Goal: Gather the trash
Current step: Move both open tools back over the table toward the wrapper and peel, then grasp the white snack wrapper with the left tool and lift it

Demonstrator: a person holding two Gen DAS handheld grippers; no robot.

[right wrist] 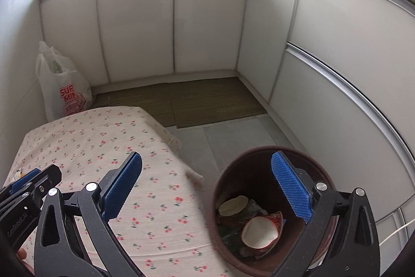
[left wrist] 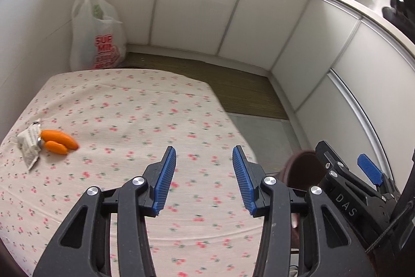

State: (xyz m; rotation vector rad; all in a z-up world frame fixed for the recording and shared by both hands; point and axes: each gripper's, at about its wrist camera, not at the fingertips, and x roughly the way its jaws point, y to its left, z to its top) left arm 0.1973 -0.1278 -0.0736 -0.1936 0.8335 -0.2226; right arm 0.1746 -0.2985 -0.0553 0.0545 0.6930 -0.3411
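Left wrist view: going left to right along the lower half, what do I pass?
Crumpled wrapper → two orange pieces touching it, on the floral cloth → left gripper, open and empty → brown bin → right gripper.

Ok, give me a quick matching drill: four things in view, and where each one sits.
Things:
1. orange pieces
2. plastic bag
3. brown bin
4. woven mat

Places:
A. on the floor along the cabinets
B. on the floral cloth, beside a wrapper
C. in the corner by the wall
D. on the floor beside the table, trash inside

Pairs: 1-B, 2-C, 3-D, 4-A
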